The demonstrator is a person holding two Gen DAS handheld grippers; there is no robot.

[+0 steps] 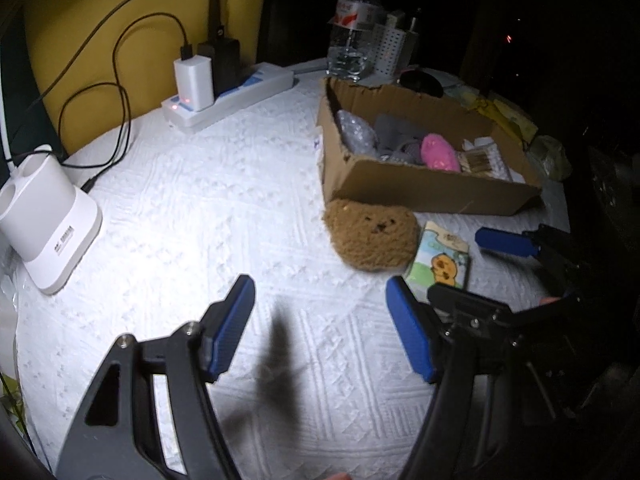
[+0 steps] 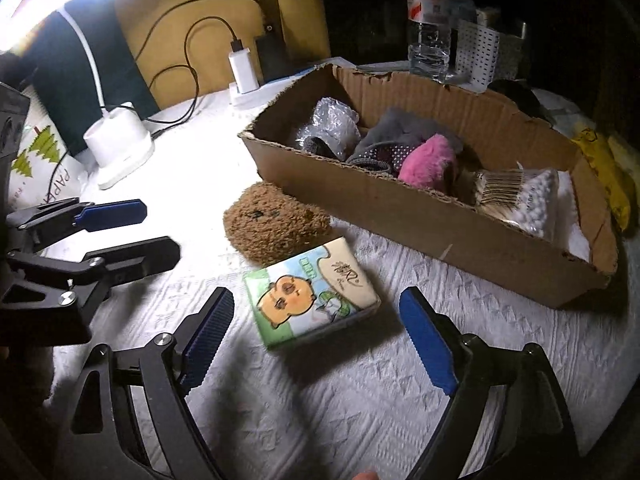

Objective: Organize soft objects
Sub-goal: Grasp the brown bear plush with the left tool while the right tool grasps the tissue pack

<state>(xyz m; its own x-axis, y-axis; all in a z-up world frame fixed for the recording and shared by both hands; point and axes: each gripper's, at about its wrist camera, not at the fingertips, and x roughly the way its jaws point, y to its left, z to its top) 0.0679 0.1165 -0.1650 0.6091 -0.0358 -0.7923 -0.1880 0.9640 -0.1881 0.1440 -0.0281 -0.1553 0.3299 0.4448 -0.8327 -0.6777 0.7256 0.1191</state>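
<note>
- Covering the whole scene, a white quilted tablecloth (image 2: pixel 320 400) is spread beneath both claws, with bare cloth behind and to the left of the left gripper (image 1: pixel 320 324).
- Ahead and to the right of the right gripper (image 2: pixel 316 336), a long cardboard box (image 2: pixel 400 216) is seen, open at the top, its torn near wall low; a pink plush (image 2: pixel 428 160), grey fabric and a bag of cotton swabs (image 2: pixel 520 200) already lie inside.
- Just beyond the right claw, a brown plush toy (image 2: pixel 272 228) rests on the cloth, touching the box's near wall.
- Directly in front of the right claw, a tissue pack (image 2: pixel 312 292) lies flat, touching the plush.
- Both claws are held spread wide, nothing gripped; the left claw hovers over bare cloth to the left of the plush.
- The step in hand is judged to be picking up the tissue pack; the fingers (image 2: pixel 208 336) would need to be lowered astride it and pressed together.
- Open room is left around the pack's near sides; the box wall must be cleared on the lift, and the left claw stands close by.
- Far to the left, a power strip (image 1: pixel 228 96) and cables are kept well apart.
</note>
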